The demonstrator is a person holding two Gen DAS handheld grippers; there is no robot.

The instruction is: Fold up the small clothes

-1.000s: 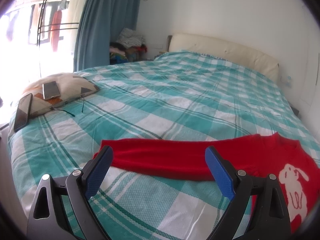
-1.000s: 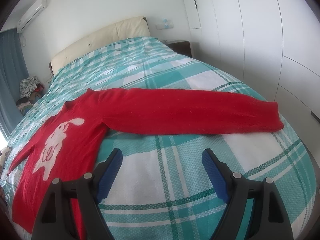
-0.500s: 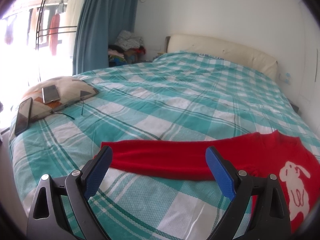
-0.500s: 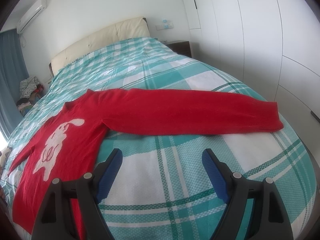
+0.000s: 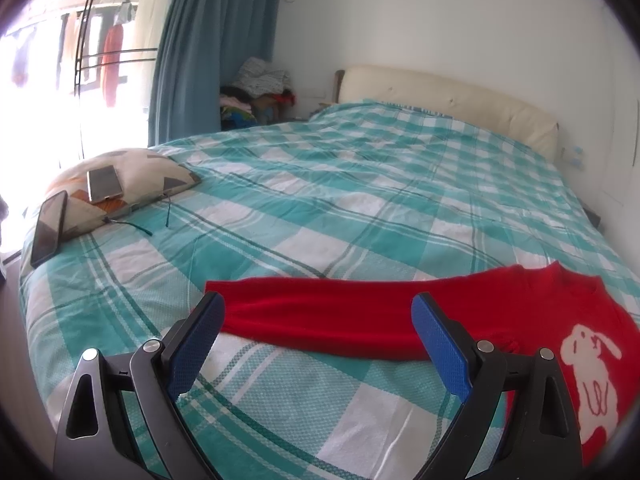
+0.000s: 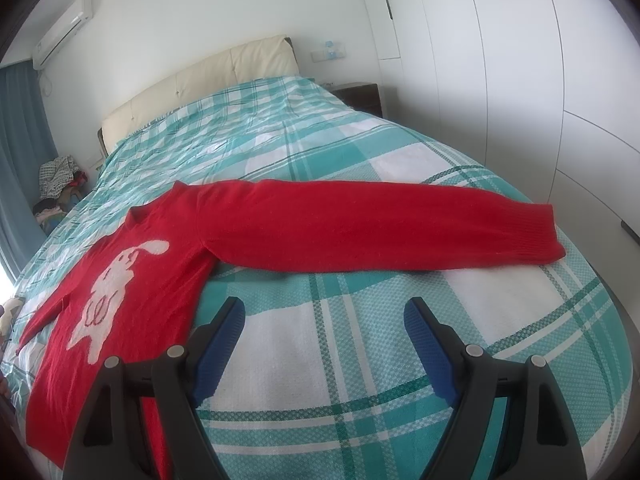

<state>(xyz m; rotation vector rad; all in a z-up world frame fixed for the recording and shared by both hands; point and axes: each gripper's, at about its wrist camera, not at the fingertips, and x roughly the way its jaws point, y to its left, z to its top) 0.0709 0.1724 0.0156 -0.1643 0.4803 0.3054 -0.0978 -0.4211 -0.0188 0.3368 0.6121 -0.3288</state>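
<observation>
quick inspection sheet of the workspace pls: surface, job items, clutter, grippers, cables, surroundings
Surface: bed with teal plaid cover, lightly wrinkled.
Job's things: red sweater with a white rabbit motif, flat, both sleeves spread out sideways; unfolded.
Clutter: patterned pillow at the bed corner, two phones on it.
Grippers: left hand-held gripper open, nothing between its jaws; right hand-held gripper open, nothing held, short of the sleeve.
Cables: thin dark cord by the pillow.
Surroundings: cream headboard, blue curtain, clothes pile, white wardrobe, air conditioner.
</observation>
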